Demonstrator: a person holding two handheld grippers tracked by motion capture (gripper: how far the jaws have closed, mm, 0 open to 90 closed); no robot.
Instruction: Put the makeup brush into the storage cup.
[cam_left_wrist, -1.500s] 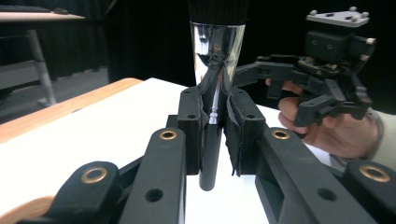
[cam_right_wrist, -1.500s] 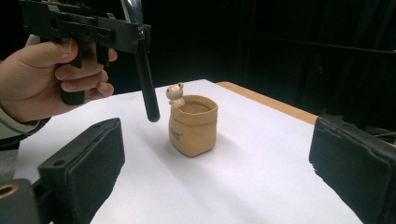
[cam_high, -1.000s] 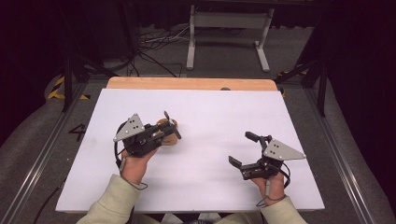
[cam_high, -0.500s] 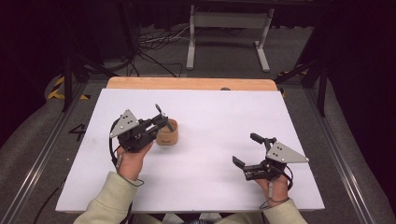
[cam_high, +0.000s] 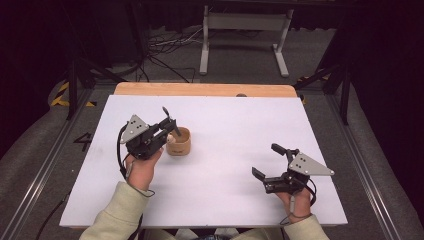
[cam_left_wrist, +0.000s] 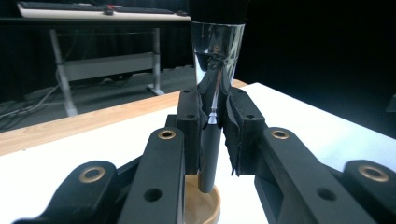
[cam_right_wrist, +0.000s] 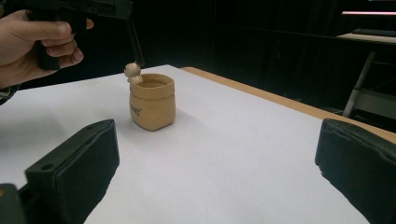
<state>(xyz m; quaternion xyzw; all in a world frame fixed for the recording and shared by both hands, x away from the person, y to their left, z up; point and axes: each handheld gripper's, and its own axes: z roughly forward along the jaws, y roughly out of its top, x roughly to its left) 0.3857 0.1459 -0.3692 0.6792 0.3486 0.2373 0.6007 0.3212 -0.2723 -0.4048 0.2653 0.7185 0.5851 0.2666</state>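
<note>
The left gripper (cam_left_wrist: 212, 135), clamped on a brush (cam_left_wrist: 208, 154), holds its lower end over the tan cup (cam_high: 179, 141) near the table's (cam_high: 240, 200) left edge, apparently mid-insertion, while the right gripper (cam_high: 274, 164) waits spread and empty.

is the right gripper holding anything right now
No: the right gripper has its jaws spread wide over bare table, well apart from the tan pot.
</note>
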